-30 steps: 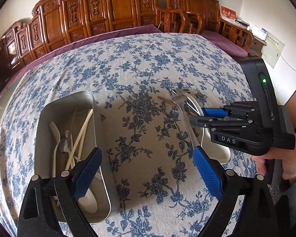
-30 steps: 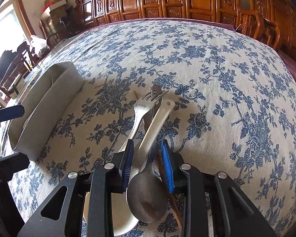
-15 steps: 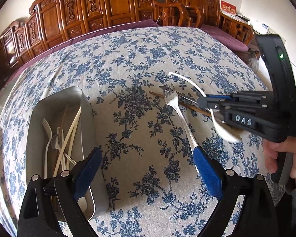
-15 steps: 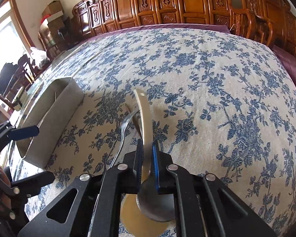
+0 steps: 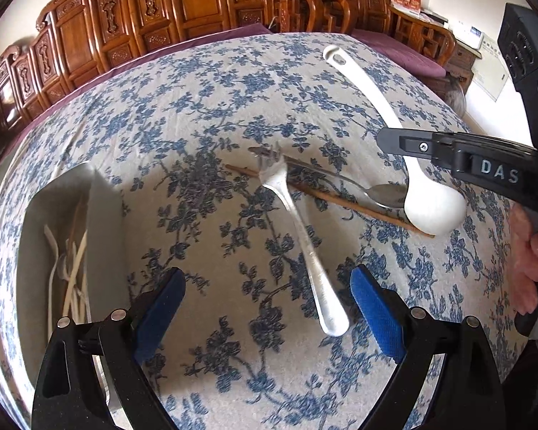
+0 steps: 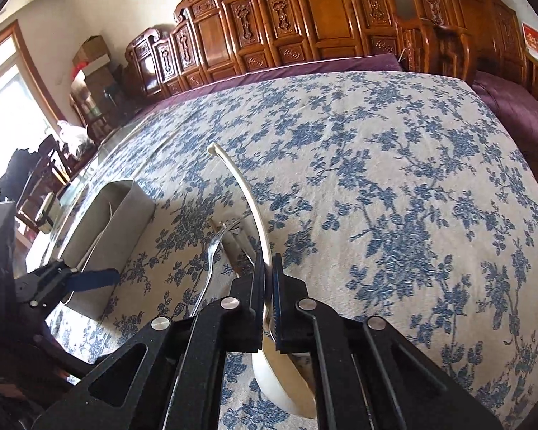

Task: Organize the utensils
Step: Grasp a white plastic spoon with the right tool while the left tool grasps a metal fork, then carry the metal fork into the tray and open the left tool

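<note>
My right gripper (image 6: 268,268) is shut on the handle of a white ladle-like spoon (image 6: 249,200) and holds it above the table, handle pointing up and away. In the left wrist view the white spoon (image 5: 432,209) hangs from the right gripper (image 5: 394,138). My left gripper (image 5: 267,308) is open and empty, its fingers on either side of a metal fork's (image 5: 301,236) handle. A metal spoon (image 5: 383,193) and a brown chopstick (image 5: 326,197) lie on the cloth beyond. A metal tray (image 5: 104,215) at the left holds several utensils.
The table carries a blue floral cloth (image 5: 204,114). Carved wooden chairs (image 5: 197,3) line the far edge. The tray also shows in the right wrist view (image 6: 122,222), with the left gripper's finger (image 6: 97,277) beside it. The fork (image 6: 211,268) lies below the held spoon.
My right gripper closed on the white spoon's handle and lifted it off the table, tilting the handle upward. My left gripper moved forward toward the fork.
</note>
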Tool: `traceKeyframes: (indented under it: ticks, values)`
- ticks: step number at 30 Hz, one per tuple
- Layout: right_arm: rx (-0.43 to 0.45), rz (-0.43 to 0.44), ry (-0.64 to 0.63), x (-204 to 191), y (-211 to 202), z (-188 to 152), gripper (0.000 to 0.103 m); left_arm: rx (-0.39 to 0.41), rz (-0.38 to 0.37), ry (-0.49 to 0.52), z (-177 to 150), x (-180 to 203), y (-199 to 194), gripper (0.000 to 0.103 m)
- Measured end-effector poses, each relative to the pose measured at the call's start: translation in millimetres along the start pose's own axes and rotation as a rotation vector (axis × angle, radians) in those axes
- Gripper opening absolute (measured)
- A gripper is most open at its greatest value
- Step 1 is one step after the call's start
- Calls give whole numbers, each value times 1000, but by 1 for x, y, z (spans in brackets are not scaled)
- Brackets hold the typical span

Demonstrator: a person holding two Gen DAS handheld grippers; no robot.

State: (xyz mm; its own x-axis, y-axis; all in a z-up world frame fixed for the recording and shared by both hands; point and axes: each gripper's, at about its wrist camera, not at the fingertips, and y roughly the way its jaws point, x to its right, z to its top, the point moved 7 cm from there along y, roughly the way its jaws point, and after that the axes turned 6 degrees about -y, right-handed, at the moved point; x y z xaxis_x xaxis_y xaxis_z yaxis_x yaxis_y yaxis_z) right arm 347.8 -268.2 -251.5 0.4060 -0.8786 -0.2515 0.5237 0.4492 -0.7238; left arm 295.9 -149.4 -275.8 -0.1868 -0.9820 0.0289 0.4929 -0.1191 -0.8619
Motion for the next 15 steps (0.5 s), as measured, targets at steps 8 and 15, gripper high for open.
traceKeyframes:
  ticks: [8,15]
  values:
    - [25,-5,51,22,-12,2,5,-11,1,15,14,19,23,68]
    - [16,-19,46,22,-10,1,5,-47,4,-22,18,14,45,47]
